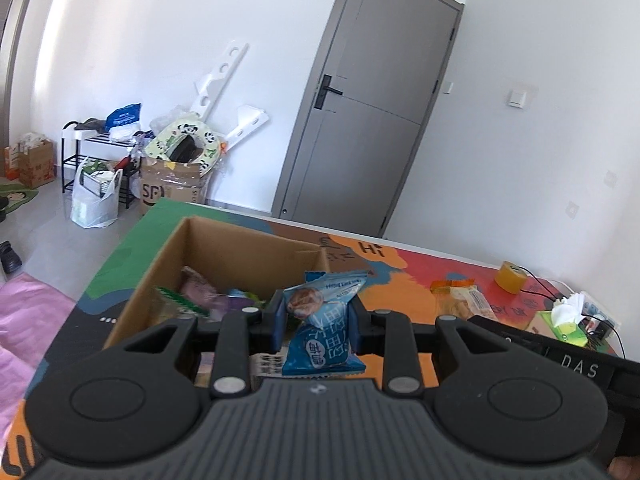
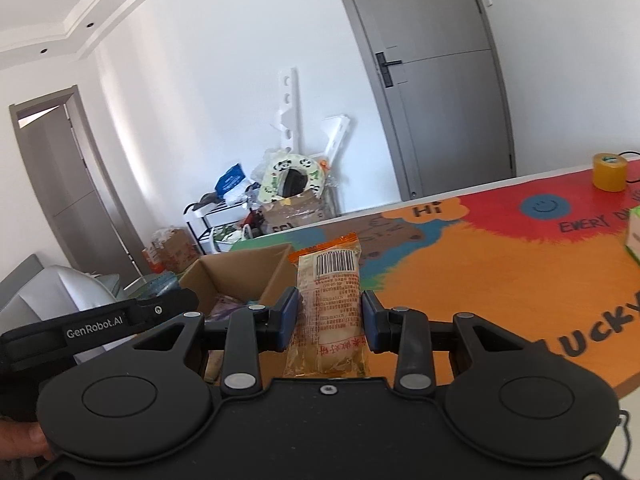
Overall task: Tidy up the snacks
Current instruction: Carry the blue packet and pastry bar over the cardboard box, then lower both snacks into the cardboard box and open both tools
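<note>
Two snack packets are in hand near the open brown cardboard box [image 1: 240, 264] on the colourful printed counter [image 2: 500, 280]. Left hand-held gripper [image 1: 316, 320] pinches a small blue foil snack packet [image 1: 320, 320] just above the box's near edge. Right hand-held gripper [image 2: 330, 320] clamps a clear orange-ended pastry wrapper [image 2: 330, 300] beside the box. Both look light, soft and crushable with slippery film, so mid-body holds seem best.
</note>
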Action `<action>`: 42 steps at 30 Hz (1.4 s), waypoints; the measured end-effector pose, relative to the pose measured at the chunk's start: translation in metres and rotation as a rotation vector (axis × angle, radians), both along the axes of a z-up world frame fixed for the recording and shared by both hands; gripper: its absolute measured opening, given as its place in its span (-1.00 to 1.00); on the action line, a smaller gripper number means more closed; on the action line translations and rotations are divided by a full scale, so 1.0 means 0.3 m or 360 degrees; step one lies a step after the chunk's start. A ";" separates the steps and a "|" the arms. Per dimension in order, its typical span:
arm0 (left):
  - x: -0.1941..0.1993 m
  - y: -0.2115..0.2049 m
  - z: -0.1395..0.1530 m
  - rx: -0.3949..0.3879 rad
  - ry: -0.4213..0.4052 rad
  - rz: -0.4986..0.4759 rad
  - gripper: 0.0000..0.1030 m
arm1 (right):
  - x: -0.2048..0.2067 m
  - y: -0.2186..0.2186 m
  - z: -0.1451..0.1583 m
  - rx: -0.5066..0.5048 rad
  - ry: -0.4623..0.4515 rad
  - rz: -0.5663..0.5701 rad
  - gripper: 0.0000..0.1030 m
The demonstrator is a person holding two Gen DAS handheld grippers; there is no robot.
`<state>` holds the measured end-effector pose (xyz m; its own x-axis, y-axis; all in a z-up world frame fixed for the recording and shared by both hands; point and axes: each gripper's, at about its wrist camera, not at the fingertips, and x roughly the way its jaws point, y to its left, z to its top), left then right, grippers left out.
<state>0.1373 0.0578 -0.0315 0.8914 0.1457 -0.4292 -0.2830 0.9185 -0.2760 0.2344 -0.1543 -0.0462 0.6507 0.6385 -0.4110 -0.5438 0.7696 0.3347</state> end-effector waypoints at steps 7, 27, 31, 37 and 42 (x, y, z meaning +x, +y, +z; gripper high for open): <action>-0.020 0.083 -0.006 -0.0014 0.0023 0.0068 -0.43 | -0.002 0.089 0.001 -0.0014 0.0005 0.0071 -0.33; -0.037 0.256 -0.030 -0.0107 0.0084 0.0154 0.33 | 0.049 0.329 0.035 -0.0019 0.0028 0.0179 -0.32; -0.035 0.271 -0.026 -0.0106 0.0082 0.0180 0.42 | 0.042 0.341 0.028 0.0006 0.0026 0.0158 -0.01; -0.019 0.254 -0.036 -0.0104 0.0109 0.0203 0.64 | 0.037 0.283 0.014 -0.0032 0.0067 0.0109 0.33; -0.012 0.207 -0.028 -0.0087 0.0121 0.0207 0.77 | 0.026 0.197 0.024 -0.0031 0.0054 0.0023 0.73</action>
<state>0.1338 0.1200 -0.0398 0.8311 0.2324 -0.5052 -0.4205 0.8571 -0.2975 0.2423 -0.0953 -0.0391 0.6270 0.6391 -0.4454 -0.5432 0.7685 0.3381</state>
